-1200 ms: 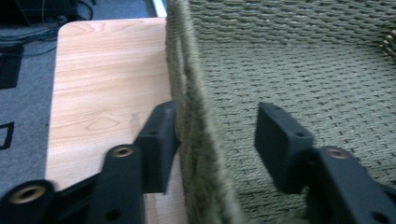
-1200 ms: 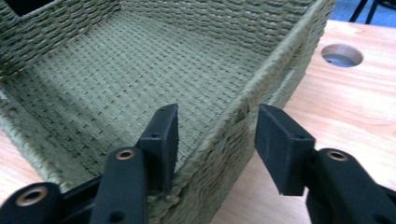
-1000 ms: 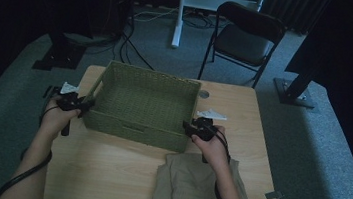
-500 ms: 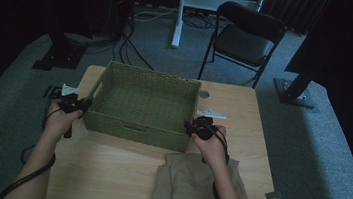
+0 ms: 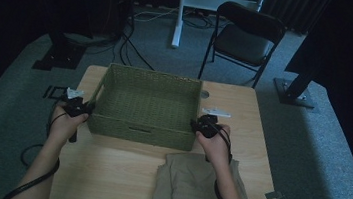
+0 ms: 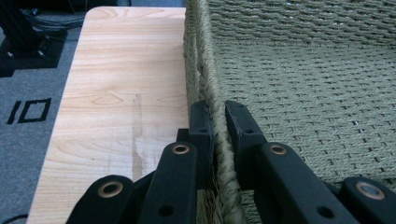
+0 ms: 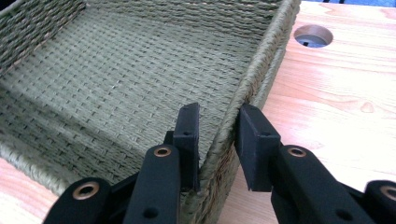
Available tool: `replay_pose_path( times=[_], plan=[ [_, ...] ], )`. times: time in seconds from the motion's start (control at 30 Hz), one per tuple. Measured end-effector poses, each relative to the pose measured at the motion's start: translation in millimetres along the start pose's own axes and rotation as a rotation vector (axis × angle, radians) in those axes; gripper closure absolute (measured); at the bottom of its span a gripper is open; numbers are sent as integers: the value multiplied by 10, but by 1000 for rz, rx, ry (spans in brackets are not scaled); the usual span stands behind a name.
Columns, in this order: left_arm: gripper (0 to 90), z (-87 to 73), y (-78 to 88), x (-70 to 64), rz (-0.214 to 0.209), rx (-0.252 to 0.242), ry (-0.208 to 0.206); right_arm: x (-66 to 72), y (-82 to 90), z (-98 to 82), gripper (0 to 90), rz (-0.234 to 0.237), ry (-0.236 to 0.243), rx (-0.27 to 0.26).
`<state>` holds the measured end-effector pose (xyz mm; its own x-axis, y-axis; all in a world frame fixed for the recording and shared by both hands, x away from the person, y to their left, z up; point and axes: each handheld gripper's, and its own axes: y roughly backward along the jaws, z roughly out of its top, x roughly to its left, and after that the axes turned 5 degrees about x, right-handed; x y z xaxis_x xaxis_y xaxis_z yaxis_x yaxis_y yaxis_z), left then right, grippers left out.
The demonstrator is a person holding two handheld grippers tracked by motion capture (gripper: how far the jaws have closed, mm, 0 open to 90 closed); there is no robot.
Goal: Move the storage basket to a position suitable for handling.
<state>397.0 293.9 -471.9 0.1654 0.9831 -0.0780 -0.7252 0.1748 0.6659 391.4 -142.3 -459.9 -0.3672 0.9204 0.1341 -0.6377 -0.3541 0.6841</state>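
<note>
A green woven basket (image 5: 152, 72) stands empty in the middle of the wooden table (image 5: 115, 173). My left gripper (image 5: 85, 108) is at its left near corner. In the left gripper view the left gripper (image 6: 218, 109) is shut on the basket's rim (image 6: 205, 56), one pad on each side. My right gripper (image 5: 196, 125) is at the right near corner. In the right gripper view the right gripper (image 7: 217, 114) straddles the basket's wall (image 7: 261, 60); its jaws have just been closing and the pads stand very close to the rim without clearly pressing it.
A folded khaki cloth (image 5: 195, 184) lies on the table in front of the basket, under the right forearm. A round cable hole (image 7: 313, 36) sits in the tabletop beyond the basket's right side. A black folding chair (image 5: 244, 42) stands behind the table.
The left hand has edged slightly toward the basket's corner. The basket, the cloth and the right hand stand as before.
</note>
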Motion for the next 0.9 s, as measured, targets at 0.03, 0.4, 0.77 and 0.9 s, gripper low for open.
replay_pose_path(
  times=[0.03,0.4,0.77,0.9],
  plan=[
    [832,-1,-1,-13,-6,1,4,-18,1,-1,714,0,-5,-2],
    [829,-10,-4,-220,-22,16,-1,-210,52,-11,739,-27,-28,-7],
    [680,-13,6,-309,-114,39,-8,-385,134,-48,700,-21,-67,-19],
    [407,56,85,-334,-112,22,-49,-369,222,45,518,7,-71,-83]
  ],
)
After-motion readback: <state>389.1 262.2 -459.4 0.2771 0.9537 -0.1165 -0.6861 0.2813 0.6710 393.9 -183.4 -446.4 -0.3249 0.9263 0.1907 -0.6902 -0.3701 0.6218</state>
